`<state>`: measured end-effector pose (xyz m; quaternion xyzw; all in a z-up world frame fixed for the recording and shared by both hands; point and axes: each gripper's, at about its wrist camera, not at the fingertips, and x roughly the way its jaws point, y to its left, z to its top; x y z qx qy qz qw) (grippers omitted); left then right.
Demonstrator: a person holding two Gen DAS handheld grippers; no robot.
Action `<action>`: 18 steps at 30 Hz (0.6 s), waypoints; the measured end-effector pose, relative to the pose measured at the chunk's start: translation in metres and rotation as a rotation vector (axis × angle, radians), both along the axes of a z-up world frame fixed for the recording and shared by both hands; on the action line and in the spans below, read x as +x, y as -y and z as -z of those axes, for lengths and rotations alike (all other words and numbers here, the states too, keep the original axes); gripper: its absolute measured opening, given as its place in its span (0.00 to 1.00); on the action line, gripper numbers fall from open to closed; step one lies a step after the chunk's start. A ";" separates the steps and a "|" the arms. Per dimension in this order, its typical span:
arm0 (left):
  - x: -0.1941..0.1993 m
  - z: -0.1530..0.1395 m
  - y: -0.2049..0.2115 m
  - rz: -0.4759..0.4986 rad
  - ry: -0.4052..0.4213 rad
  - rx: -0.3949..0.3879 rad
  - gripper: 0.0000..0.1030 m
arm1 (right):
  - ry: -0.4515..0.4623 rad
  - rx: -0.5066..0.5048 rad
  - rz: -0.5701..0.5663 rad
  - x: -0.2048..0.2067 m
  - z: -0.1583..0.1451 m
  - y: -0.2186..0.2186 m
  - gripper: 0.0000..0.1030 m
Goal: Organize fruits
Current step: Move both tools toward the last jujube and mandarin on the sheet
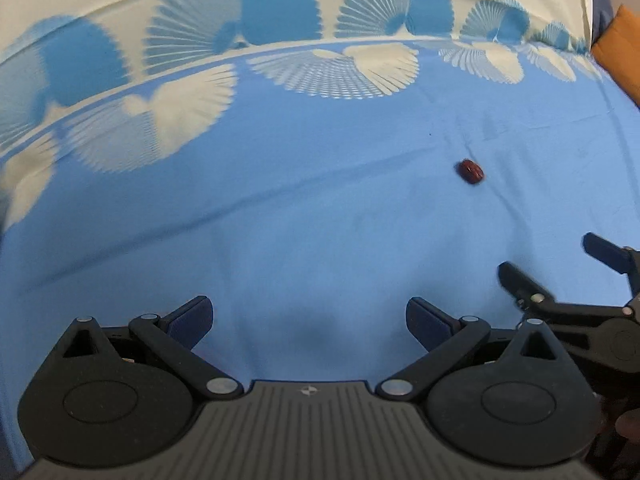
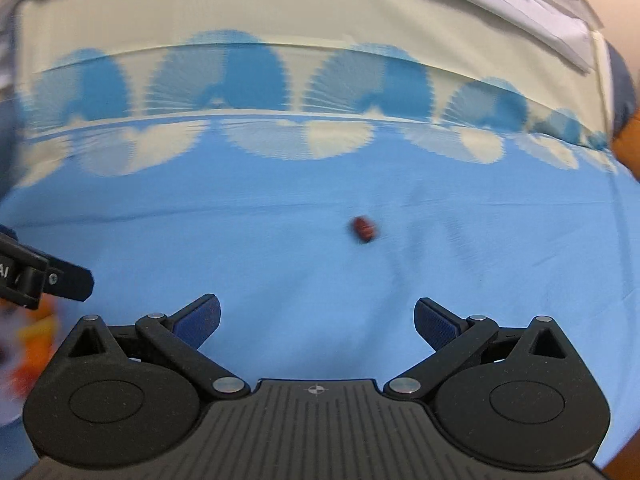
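While the left gripper [image 1: 308,320] hangs spread and empty, the small red fruit [image 1: 471,171] lies farther right on the blue cloth [image 1: 280,200]; likely light and firm, best pinched across its short middle by the equally spread right gripper [image 2: 316,320].

The blue cloth [image 1: 320,208] and red fruit [image 1: 471,171] are viewed forward, low, from 2 wrist cameras.

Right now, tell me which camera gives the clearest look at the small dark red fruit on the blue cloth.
The left wrist view. There the dark red fruit is sharp, lying alone on the blue cloth, off to the right. In the right wrist view it sits nearer the centre, ahead of the open right gripper, but motion blur smears it.
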<state>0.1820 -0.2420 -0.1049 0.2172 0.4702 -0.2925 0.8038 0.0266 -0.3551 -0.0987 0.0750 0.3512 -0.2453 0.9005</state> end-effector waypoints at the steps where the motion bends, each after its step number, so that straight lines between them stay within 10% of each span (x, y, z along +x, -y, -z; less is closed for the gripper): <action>1: 0.008 0.009 0.013 0.008 -0.001 0.008 1.00 | 0.001 -0.005 0.030 0.007 0.007 0.014 0.99; 11: 0.053 0.087 0.062 -0.025 0.016 -0.005 1.00 | -0.006 -0.048 0.095 0.039 0.078 0.081 0.99; 18: 0.063 0.078 0.067 -0.014 0.268 -0.094 1.00 | 0.067 0.028 0.055 0.046 0.081 0.103 0.99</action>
